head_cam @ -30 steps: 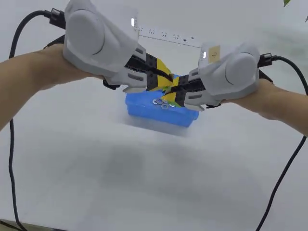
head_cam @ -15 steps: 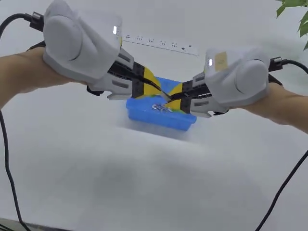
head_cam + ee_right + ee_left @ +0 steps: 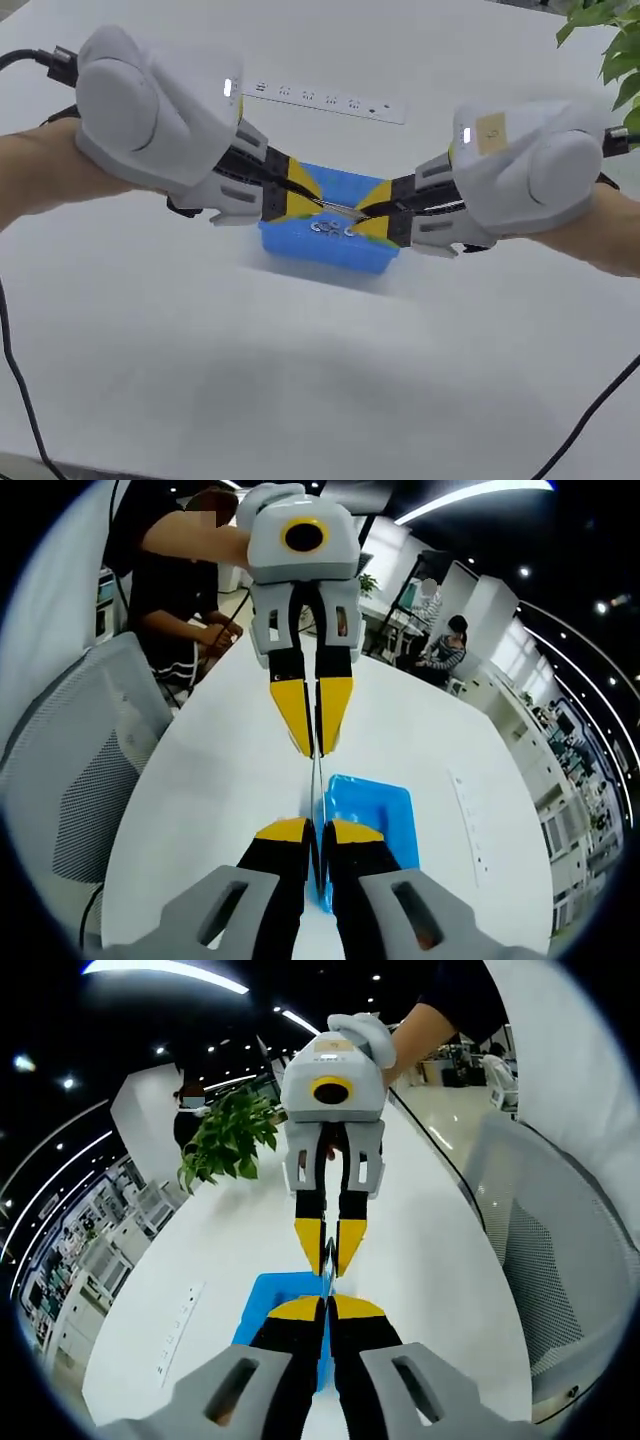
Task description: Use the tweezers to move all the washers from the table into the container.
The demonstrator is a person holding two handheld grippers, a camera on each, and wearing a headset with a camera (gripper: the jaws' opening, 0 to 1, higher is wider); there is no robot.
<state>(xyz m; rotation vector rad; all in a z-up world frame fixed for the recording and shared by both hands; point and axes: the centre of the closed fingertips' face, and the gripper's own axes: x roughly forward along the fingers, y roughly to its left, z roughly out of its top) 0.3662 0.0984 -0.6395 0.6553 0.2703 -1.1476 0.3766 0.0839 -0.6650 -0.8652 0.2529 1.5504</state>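
A blue container (image 3: 330, 245) sits on the white table (image 3: 300, 380) with several small metal washers (image 3: 328, 229) inside it. Just above it my two grippers face each other tip to tip. Thin metal tweezers (image 3: 340, 207) span the gap between them. My left gripper (image 3: 298, 197) is shut on one end and my right gripper (image 3: 378, 210) is shut on the other. In the left gripper view my jaws (image 3: 328, 1306) meet the tweezers (image 3: 328, 1272) over the container (image 3: 268, 1312). The right gripper view has my jaws (image 3: 317, 830), the tweezers (image 3: 316, 775) and the container (image 3: 368, 815).
A white power strip (image 3: 320, 100) lies behind the container. A green plant (image 3: 612, 45) stands at the far right. Cables trail from both grippers. A mesh chair (image 3: 80, 770) stands beside the table, and people sit farther back.
The grippers have drawn slightly apart and dropped closer to the container, so the tweezers now show between their tips. The head camera has shifted too.
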